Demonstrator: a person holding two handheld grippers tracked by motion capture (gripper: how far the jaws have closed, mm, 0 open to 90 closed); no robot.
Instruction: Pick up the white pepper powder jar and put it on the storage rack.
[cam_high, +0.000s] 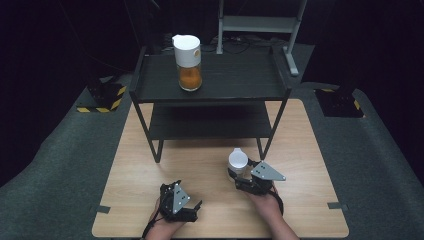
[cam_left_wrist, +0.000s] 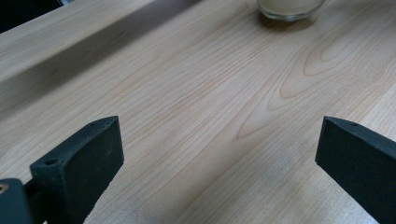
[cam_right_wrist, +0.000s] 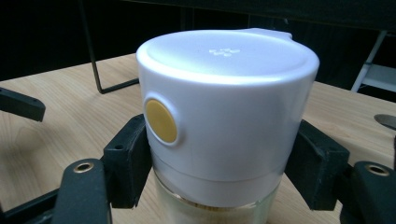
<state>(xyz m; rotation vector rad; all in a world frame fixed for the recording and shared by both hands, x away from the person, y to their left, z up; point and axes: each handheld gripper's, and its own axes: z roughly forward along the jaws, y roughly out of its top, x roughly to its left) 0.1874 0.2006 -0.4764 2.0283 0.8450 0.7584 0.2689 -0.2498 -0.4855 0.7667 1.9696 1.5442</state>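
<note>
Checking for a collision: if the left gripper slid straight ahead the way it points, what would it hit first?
Probably the glass jar ahead of the open left gripper; bare wooden table lies between. The jar sits slightly right of centre, so it might miss.

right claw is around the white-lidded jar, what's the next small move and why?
Probably close the right claw fully and lift. Its jaws flank the white-lidded glass jar just under the lid, and the jar seems to stand on the wooden table. The black two-tier shelf holding the orange-filled jar looks a likely destination.

Pale wood-grain table (cam_left_wrist: 196, 116), glossy white plastic lid (cam_right_wrist: 224, 107), glass jar (cam_right_wrist: 219, 212)
</note>
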